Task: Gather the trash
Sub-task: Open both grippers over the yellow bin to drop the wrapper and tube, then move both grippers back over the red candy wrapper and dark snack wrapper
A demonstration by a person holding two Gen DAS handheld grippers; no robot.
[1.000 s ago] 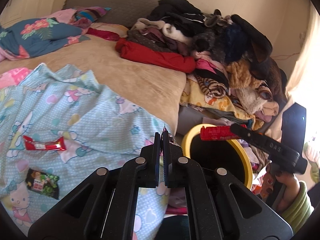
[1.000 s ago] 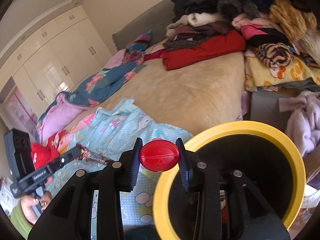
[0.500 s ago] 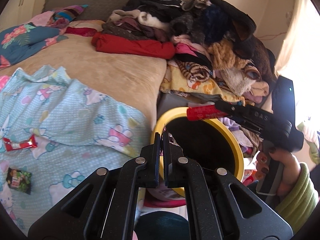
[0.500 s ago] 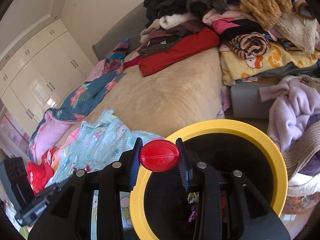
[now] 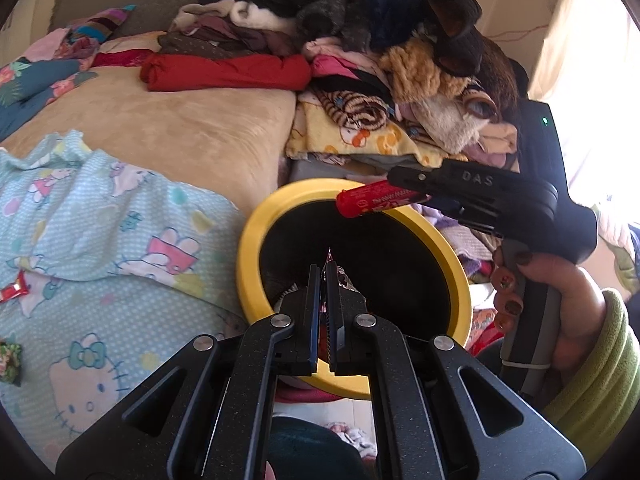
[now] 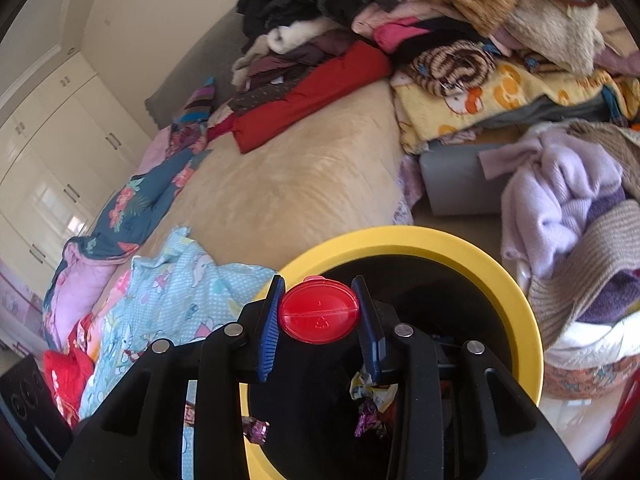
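Note:
A black bin with a yellow rim [image 5: 248,256] [image 6: 516,280] stands beside the bed. My left gripper [image 5: 324,276] is shut on a thin shiny wrapper [image 5: 330,258] and holds it over the bin's mouth. My right gripper [image 6: 319,312] is shut on a red tube with a round cap [image 6: 319,313], also over the bin; in the left wrist view the tube [image 5: 372,200] points across the far rim. Several wrappers [image 6: 370,396] lie inside the bin. A red wrapper [image 5: 12,289] and a dark green one [image 5: 9,362] lie on the blue sheet.
A light blue Hello Kitty sheet [image 5: 100,248] covers the near bed. A tall heap of clothes [image 5: 360,48] sits at the far side. Lilac and striped knitwear [image 6: 568,208] is piled right of the bin. White wardrobes [image 6: 48,152] stand at left.
Both grippers have moved right, from over the bed edge to above the bin's mouth. Each still holds its item.

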